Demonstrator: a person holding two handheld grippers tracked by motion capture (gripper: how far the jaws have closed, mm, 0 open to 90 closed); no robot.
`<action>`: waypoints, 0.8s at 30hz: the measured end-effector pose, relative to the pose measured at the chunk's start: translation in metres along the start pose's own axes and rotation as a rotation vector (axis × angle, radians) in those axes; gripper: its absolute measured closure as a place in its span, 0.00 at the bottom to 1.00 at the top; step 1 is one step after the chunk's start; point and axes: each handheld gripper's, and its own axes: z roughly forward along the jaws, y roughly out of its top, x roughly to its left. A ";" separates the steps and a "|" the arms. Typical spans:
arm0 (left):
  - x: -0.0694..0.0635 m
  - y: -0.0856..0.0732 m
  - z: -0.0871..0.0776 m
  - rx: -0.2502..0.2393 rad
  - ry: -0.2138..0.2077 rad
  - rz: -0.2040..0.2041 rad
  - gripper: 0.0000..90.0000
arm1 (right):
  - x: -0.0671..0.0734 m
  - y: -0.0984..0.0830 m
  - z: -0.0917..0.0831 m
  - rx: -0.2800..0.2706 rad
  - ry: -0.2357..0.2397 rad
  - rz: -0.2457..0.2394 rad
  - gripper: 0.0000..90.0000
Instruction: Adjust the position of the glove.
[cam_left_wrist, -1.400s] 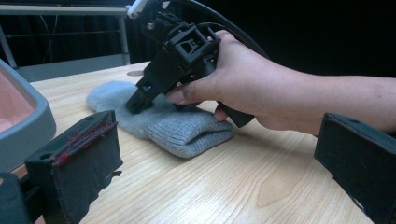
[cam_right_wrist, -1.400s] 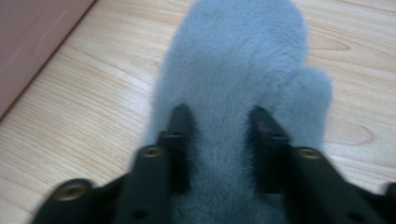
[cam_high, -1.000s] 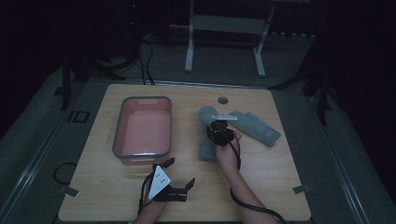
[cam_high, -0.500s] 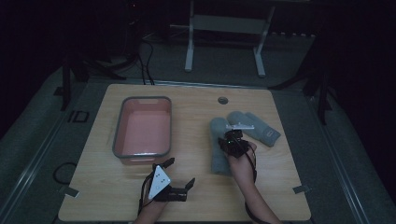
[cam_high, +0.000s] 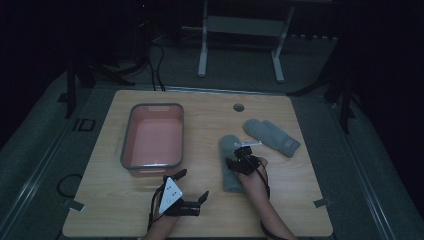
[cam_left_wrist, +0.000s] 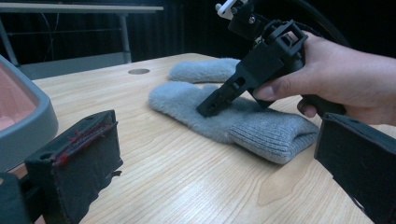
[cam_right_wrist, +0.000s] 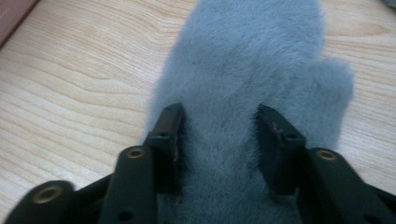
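While the right tongs (cam_high: 236, 163) press down on the near mitten (cam_high: 231, 165), their jaws have just been opening, and the fluffy grey wool sits between the two tips (cam_right_wrist: 173, 122). The tips touch the top of the wool at its sides, but they do not squeeze it, so the jaws are half open and hold nothing. This mitten lies flat on the table (cam_high: 300, 180), right under the right tongs, with its fluffy end past the tips and its knit cuff back by the hand (cam_left_wrist: 336, 79). A second mitten (cam_high: 271, 137) lies a bit past the right tongs and off to their right, just beside the first one; I cannot tell if the two touch. The left tongs (cam_high: 192, 192) rest low near the table edge, with their jaws wide open and nothing in them. From the left tongs, the near mitten is just ahead and to the right. A pink tray (cam_high: 128, 145) with a grey rim sits ahead of the left tongs, a bit to their left
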 end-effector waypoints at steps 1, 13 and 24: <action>0.000 0.000 0.000 0.000 0.000 0.000 0.01 | 0.000 0.000 0.001 -0.003 0.000 -0.004 0.55; 0.000 0.000 0.000 0.001 -0.002 -0.007 0.00 | -0.004 0.007 -0.018 -0.025 0.109 -0.027 0.30; 0.001 0.000 0.000 -0.001 -0.003 -0.013 0.01 | -0.075 0.029 -0.070 -0.189 0.026 -0.144 0.55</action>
